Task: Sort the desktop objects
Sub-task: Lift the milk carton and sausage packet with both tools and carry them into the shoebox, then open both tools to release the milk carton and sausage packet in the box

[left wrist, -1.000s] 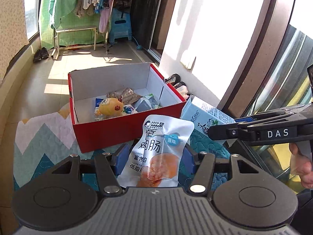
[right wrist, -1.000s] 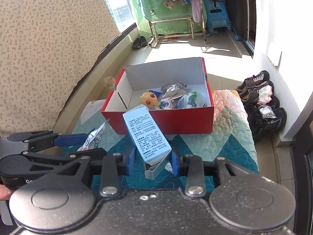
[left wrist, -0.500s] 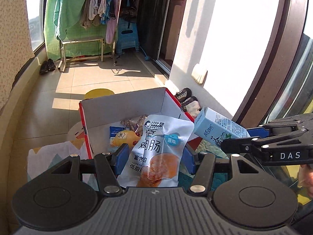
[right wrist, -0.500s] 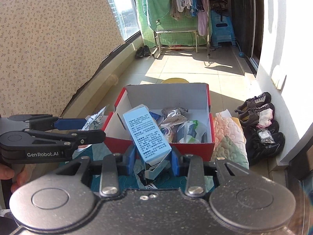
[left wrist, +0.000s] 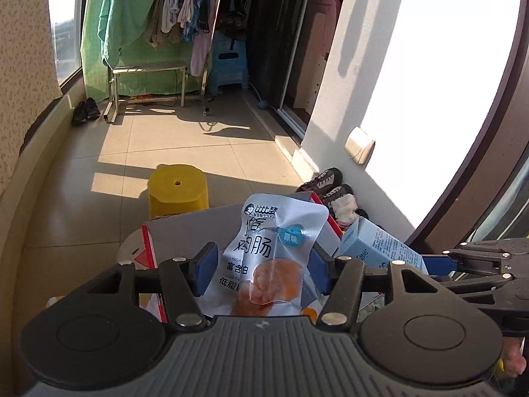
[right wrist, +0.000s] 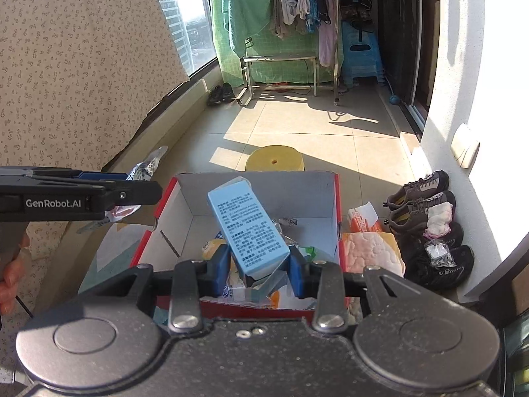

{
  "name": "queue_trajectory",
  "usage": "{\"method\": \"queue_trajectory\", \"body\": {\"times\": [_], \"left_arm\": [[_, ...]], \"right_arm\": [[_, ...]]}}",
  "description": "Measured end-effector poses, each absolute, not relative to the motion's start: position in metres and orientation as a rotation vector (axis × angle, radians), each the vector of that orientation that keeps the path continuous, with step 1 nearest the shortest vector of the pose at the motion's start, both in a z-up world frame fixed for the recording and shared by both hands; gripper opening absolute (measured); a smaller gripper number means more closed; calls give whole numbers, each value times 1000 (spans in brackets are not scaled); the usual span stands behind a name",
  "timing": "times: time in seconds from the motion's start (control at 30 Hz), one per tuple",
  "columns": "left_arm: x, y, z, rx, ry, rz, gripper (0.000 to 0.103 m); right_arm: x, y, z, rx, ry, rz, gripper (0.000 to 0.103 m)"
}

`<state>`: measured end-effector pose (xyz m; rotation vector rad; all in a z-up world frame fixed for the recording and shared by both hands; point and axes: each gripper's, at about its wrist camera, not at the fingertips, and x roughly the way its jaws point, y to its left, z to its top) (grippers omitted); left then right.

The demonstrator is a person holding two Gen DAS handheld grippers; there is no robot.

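Right wrist view: right claw point(right wrist: 258, 269) pinches blue carton point(right wrist: 248, 226) above red box point(right wrist: 337, 218); left claw point(left wrist: 261, 266) pinches sausage pouch point(left wrist: 269, 258) at box's 9 o'clock edge; several items already boxed; both releases outstanding.

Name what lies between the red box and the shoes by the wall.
In the right wrist view, a quilted pad lies between the red box and the shoes.

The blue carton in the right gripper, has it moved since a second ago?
Yes. The blue carton has been carried forward: earlier it was short of the red box's front wall; now it hangs over the inside.
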<state>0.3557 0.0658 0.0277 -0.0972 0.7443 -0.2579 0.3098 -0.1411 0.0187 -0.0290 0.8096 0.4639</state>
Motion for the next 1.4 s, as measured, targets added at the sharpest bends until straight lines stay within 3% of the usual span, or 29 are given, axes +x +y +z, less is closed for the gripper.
{"method": "queue_trajectory", "body": {"times": [0.5,1.4], "left_arm": [[436,63,-41,-95,867,-198,57],[474,46,-122,-29,1031,-145,55]], "right_arm": [[358,-113,-42,-93,884,429,36],[367,-102,-111,-143,989,428,35]]}}
